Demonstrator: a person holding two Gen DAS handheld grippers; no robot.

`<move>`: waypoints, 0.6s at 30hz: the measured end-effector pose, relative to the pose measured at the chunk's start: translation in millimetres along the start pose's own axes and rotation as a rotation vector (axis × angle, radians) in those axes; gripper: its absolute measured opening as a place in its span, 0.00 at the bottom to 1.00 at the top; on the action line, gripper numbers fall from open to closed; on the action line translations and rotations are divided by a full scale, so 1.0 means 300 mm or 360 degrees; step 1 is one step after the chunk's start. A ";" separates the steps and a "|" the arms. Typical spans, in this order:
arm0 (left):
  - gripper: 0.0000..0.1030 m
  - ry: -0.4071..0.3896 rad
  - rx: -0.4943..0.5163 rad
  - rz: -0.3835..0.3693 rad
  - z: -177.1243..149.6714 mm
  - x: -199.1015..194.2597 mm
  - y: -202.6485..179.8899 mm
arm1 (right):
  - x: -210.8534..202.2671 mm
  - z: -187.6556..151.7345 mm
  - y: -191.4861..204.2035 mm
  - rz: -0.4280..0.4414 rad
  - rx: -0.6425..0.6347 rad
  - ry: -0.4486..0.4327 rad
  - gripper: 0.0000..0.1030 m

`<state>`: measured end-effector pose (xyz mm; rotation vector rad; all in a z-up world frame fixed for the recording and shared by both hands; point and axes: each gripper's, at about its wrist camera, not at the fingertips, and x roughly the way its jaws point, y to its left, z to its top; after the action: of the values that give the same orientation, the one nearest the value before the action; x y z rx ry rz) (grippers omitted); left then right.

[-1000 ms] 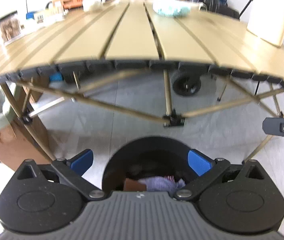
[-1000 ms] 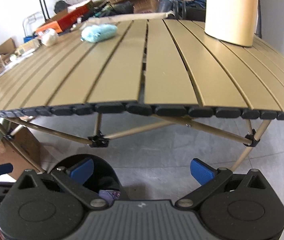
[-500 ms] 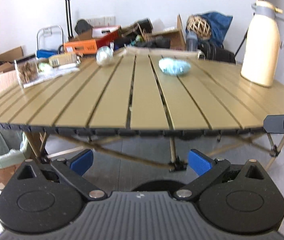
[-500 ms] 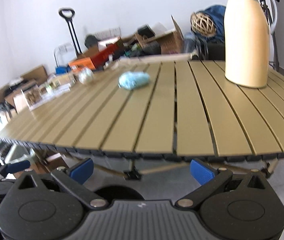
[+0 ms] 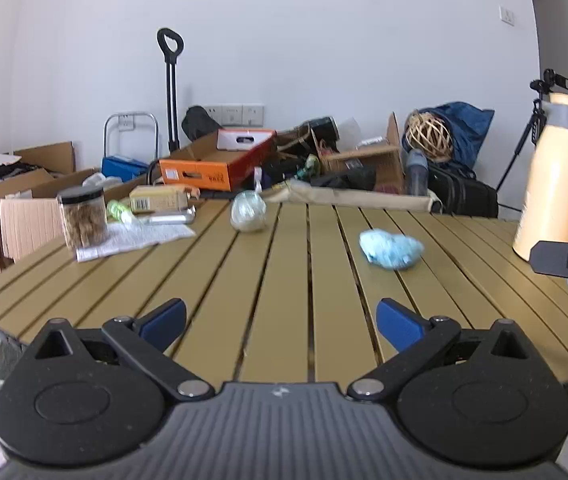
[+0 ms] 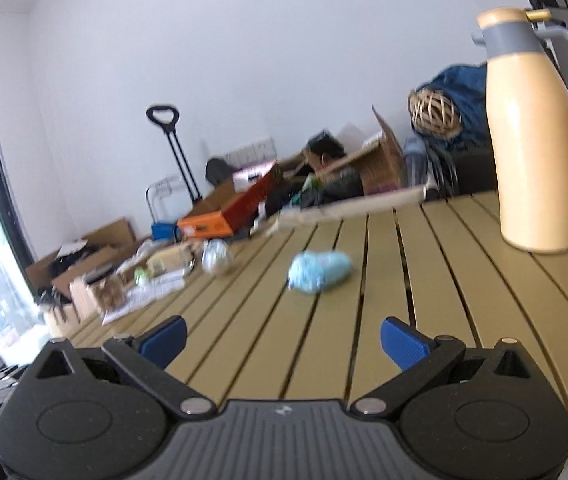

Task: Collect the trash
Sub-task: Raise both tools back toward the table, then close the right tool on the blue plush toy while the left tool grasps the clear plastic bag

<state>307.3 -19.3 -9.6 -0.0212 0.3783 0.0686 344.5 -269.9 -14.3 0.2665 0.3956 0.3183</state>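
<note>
Honestly nothing here is showing up readable. The orange box [image 5: 217,164] behind the table is carrying some dark print along its front edge, but it's coming out as smudges. The small yellowish carton [image 5: 159,199] on the table is showing a barcode-like patch and tiny print, way too small to make out. The white sheet [image 5: 136,238] lying under the jar [image 5: 83,217] is looking printed, just grey lines though. In the right wrist view everything is blurring, so the same orange box [image 6: 228,216] is giving nothing either. Each gripper body is wearing a little pale logo mark [image 5: 277,392] [image 6: 283,411], a shape rather than letters.
</note>
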 end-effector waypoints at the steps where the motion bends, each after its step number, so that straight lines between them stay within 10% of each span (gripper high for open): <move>1: 1.00 -0.0009 -0.0001 0.0006 0.014 0.012 0.006 | 0.027 0.016 0.005 -0.0017 -0.0021 -0.0010 1.00; 18: 1.00 0.0064 0.0027 0.0061 0.177 0.356 0.133 | 0.688 0.128 -0.012 -0.0305 -0.0072 0.0233 1.00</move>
<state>422.9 29.0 -0.1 0.0014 0.4194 0.1032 541.9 -207.9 -50.1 0.1601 0.5535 0.1586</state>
